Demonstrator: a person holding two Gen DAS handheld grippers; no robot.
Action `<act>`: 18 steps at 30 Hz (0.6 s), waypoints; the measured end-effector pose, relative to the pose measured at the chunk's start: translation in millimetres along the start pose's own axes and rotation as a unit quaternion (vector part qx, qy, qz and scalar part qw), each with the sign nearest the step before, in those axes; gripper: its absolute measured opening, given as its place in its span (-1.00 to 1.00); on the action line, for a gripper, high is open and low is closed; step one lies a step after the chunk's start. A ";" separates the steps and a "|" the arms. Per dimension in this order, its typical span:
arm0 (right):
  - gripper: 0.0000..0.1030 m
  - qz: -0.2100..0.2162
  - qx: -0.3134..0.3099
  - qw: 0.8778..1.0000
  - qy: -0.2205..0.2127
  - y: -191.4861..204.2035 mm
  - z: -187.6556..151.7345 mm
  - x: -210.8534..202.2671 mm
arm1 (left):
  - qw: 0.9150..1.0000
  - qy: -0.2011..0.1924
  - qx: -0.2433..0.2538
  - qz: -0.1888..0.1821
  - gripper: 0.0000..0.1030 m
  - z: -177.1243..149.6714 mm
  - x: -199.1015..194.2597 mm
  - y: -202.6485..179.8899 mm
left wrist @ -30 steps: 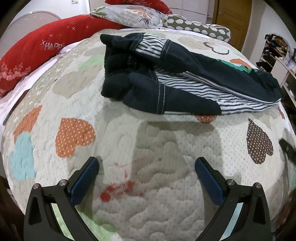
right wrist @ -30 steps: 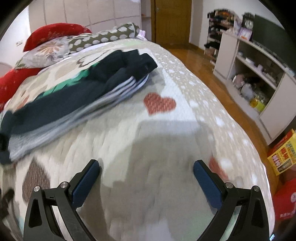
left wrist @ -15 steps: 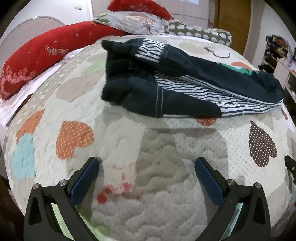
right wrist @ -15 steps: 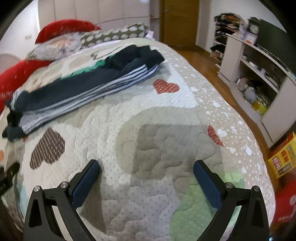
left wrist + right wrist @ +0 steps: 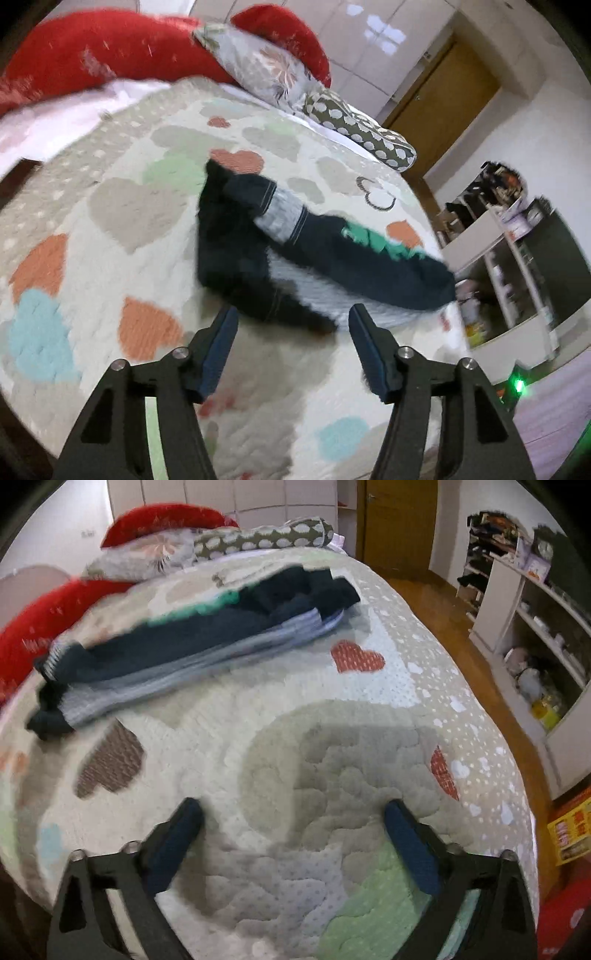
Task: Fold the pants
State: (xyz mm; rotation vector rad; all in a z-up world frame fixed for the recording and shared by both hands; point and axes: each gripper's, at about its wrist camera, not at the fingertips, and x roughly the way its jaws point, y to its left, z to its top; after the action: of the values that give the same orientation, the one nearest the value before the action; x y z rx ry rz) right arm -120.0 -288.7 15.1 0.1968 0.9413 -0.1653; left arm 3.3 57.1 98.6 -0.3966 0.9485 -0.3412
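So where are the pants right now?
The pants lie bunched on the heart-patterned quilt, mid-bed below the pillows; upper left in the right wrist view.

Black grippers (image 5: 293, 325) – blue pads, silver screws.

Left gripper (image 5: 293, 319) tipped downward, jaws just narrowing on nothing; right gripper (image 5: 293, 812) likewise, wider apart.

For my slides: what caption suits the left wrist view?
Left tongs, open and empty, above a heart-patterned quilt, facing rumpled dark pants.
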 end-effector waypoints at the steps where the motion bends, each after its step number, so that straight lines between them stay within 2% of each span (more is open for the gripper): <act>1: 0.52 0.023 0.003 1.000 -0.005 -0.5 4.5 -5.6 | 1.000 0.015 -0.013 -0.014 0.21 13.2 12.7 1.5; 3: 0.26 0.092 0.024 0.995 -0.002 -3.2 15.7 -10.9 | 0.999 0.038 -0.032 -0.023 0.21 27.2 35.1 4.4; 4: 0.22 0.136 0.043 0.990 0.007 -6.1 21.4 -10.1 | 0.998 0.044 -0.042 -0.024 0.21 32.2 44.4 6.2; 5: 0.17 0.201 0.070 0.977 0.026 -8.4 30.7 -5.0 | 0.997 0.048 -0.053 -0.030 0.21 37.7 54.0 7.0; 6: 0.15 0.239 0.088 0.966 0.036 -8.8 36.6 -0.3 | 0.996 0.053 -0.066 -0.037 0.21 41.5 63.9 7.4; 8: 0.15 0.327 0.133 0.934 0.056 -6.9 52.4 11.9 | 0.992 0.067 -0.092 -0.052 0.21 45.8 83.8 10.5; 11: 0.16 0.410 0.157 0.895 0.078 8.5 70.9 27.3 | 0.989 0.089 -0.110 -0.052 0.22 47.2 105.7 15.4; 13: 0.17 0.439 0.164 0.878 0.098 26.6 82.8 42.3 | 0.986 0.102 -0.117 -0.054 0.21 49.6 121.7 13.9; 15: 0.18 0.450 0.165 0.870 0.114 45.1 88.7 57.4 | 0.987 0.102 -0.114 -0.052 -0.15 54.1 126.7 11.7; 16: 0.18 0.459 0.168 0.863 0.123 53.3 90.3 65.9 | 0.987 0.103 -0.110 -0.052 -0.58 57.1 128.2 10.6; 17: 0.18 0.474 0.174 0.853 0.133 61.2 90.3 72.6 | 0.987 0.104 -0.106 -0.054 -0.84 61.0 129.9 8.4; 18: 0.18 0.487 0.180 0.843 0.143 69.2 90.1 78.7 | 0.988 0.100 -0.104 -0.060 -0.89 64.6 128.7 6.6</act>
State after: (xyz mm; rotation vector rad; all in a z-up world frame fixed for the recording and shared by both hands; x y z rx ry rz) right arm 11.8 -247.5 9.3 1.0471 0.9958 0.6572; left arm 127.5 16.6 37.5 -0.6222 1.1633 -0.3984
